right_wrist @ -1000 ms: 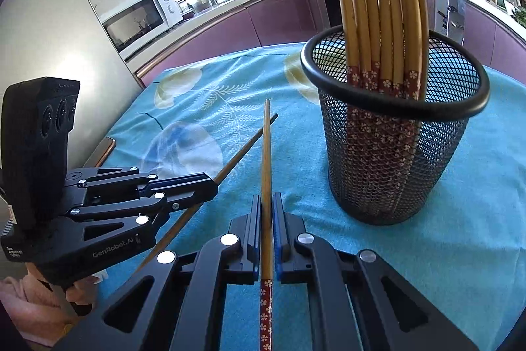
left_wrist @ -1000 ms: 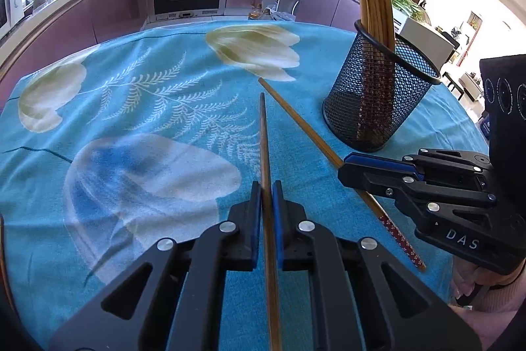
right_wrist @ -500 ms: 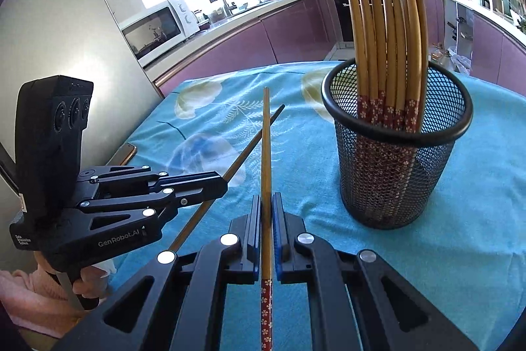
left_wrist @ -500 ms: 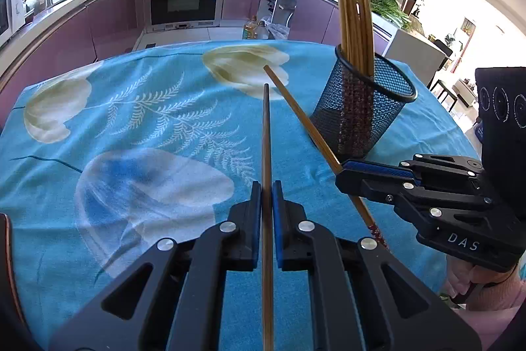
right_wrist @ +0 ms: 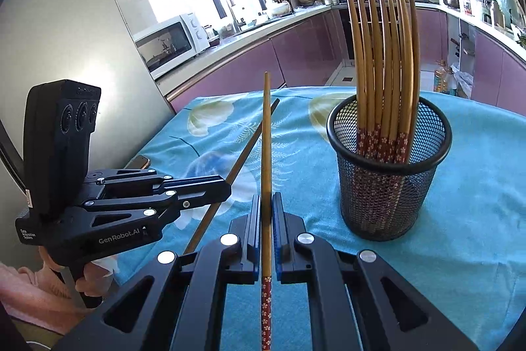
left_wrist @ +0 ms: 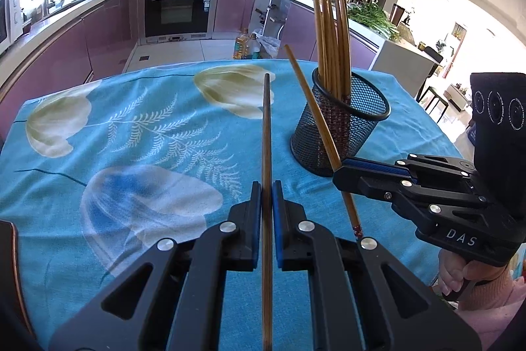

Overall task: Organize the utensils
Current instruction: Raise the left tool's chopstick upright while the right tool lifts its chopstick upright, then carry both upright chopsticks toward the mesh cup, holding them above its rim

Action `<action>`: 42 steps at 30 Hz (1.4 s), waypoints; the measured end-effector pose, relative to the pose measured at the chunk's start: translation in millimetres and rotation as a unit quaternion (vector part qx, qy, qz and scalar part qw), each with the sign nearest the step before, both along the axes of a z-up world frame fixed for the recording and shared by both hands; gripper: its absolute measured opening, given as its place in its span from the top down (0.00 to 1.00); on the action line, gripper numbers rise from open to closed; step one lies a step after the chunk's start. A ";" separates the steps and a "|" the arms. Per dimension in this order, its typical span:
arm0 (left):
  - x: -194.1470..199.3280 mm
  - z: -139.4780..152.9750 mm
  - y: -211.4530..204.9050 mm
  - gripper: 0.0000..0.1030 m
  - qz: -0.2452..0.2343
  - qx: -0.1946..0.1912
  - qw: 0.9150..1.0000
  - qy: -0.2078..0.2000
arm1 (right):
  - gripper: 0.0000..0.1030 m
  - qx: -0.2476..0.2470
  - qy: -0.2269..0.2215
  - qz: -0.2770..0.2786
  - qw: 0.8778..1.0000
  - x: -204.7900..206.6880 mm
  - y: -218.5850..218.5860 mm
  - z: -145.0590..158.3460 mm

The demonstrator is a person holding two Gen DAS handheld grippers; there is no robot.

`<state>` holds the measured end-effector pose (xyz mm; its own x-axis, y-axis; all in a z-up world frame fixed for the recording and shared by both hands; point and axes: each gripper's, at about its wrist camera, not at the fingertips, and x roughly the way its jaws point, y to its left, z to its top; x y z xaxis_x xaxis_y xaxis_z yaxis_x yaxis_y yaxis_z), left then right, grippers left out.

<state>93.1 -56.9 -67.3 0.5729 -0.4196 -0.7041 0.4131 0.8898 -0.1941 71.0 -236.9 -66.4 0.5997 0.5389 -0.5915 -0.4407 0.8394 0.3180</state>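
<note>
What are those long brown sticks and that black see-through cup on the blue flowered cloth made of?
The brown chopsticks standing in the cup look like varnished wood or bamboo: smooth sheen, with red flower-patterned ends. The black mesh cup seems to be painted metal wire: fine open grid under a solid rolled rim. The blue flowered tablecloth looks like woven fabric, matte and soft.
</note>
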 end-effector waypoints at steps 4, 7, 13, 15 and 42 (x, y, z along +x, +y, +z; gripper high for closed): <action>-1.5 2.7 0.4 0.93 -0.004 -0.009 1.000 -0.002 | 0.94 0.004 -0.007 -0.002 1.000 -2.0 -2.7 4.5; -2.7 5.6 0.3 0.93 -0.010 -0.016 1.000 -0.003 | 0.94 0.007 -0.011 -0.003 1.000 -3.4 -4.8 7.4; -5.0 11.9 1.3 0.93 -0.018 -0.029 0.999 -0.009 | 0.94 0.011 -0.020 -0.008 1.000 -5.8 -11.4 12.6; -5.2 13.7 1.9 0.93 -0.023 -0.035 0.999 -0.009 | 0.94 0.012 -0.023 -0.010 1.000 -6.7 -12.6 14.5; -13.5 32.6 5.1 0.93 -0.043 -0.061 0.997 -0.032 | 0.94 0.017 -0.048 -0.020 0.999 -13.8 -19.8 28.2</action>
<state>79.6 -51.7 -34.7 0.5736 -0.5496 -0.6073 0.5016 0.8219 -0.2700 57.3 -256.7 -38.2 0.6742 0.5321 -0.5122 -0.4367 0.8465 0.3047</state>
